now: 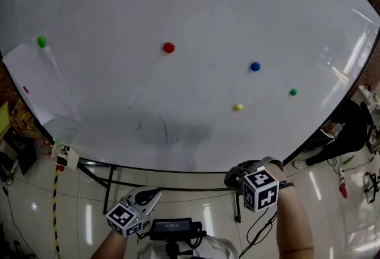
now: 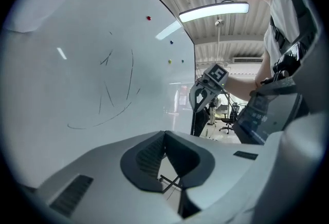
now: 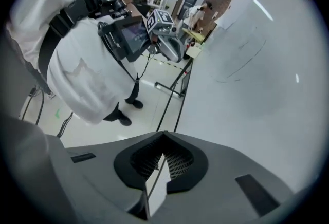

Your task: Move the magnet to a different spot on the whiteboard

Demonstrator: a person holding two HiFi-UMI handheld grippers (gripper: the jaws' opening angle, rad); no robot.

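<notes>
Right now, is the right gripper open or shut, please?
Shut and empty: the right gripper shows its fingers touching at the tips, nothing between them.

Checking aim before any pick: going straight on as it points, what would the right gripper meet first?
Probably the tiled floor beside the whiteboard's stand: the right gripper, jaws shut, points steeply down, past its edge. Depth is unclear.

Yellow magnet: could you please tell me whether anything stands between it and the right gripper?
Nothing visible does. In the head view the yellow magnet sits on the whiteboard above the right gripper; only bare board lies between.
</notes>
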